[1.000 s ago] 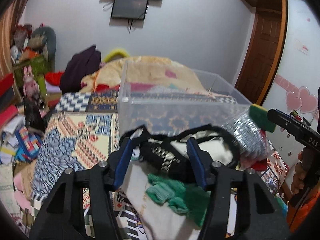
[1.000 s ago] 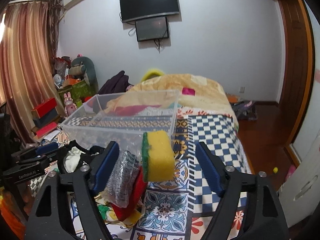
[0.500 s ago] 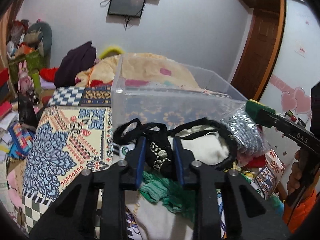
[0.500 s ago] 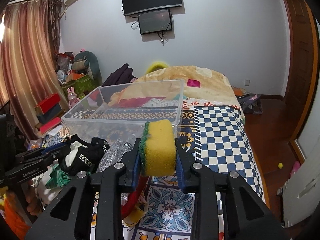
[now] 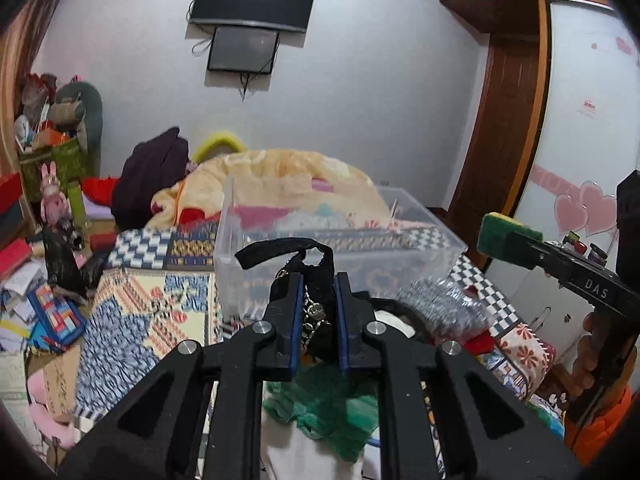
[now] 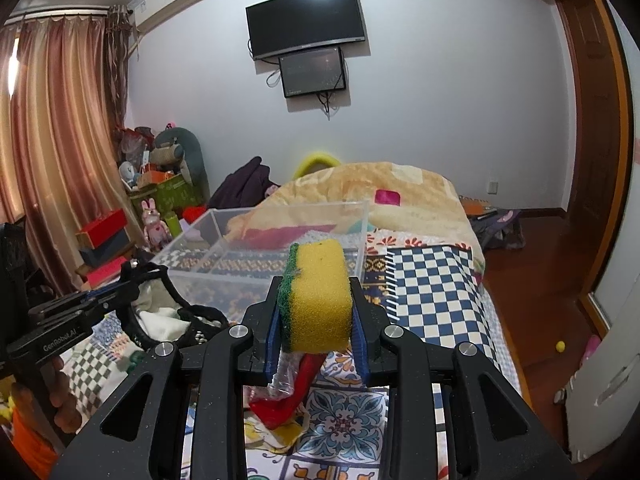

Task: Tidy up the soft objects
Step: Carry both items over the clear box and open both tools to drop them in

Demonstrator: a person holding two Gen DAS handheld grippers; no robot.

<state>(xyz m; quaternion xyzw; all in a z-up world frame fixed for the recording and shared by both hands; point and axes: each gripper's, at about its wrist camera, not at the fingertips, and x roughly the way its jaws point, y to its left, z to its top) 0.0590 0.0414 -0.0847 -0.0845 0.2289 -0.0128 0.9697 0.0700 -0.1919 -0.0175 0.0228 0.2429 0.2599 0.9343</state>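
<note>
A bedroom, white walls, a dark flat-screen TV (image 6: 306,20) mounted high with a smaller screen (image 6: 313,71) just beneath. Rust-brown curtains (image 6: 52,128) down the left side, a dark wooden door frame (image 5: 504,128) on the right. Underfoot, so to speak, a bed (image 6: 432,280) spread with patchwork cloth: blue-and-white checks, floral tiles, zigzag bands. Behind, a rumpled peach blanket (image 6: 384,184), soft and puffy. Beside the bed, a heap of boxes and plush toys (image 6: 160,176).

On the bed, a clear plastic storage bin (image 5: 320,236), rigid, straight-walled, open-topped. Just in front of it, a jumbled pile: white fabric (image 6: 160,318), green knit (image 5: 324,412), a crinkly silvery scourer (image 5: 444,308) in clear wrap, something red (image 6: 296,400).

Left hand-held gripper (image 5: 316,316) clamped on a black lacy garment (image 5: 316,280), thin strap looping upward, small metal discs glinting between the blue pads, lifted in front of the bin's near wall.

Right hand-held gripper (image 6: 316,324) squeezed tight on a kitchen sponge (image 6: 318,300): yellow porous foam, rounded block, coarse green scrub layer along its left edge. Held up above the pile, short of the bin's near-right corner. Visible in the left view too, green face first, off to the right of the bin.
</note>
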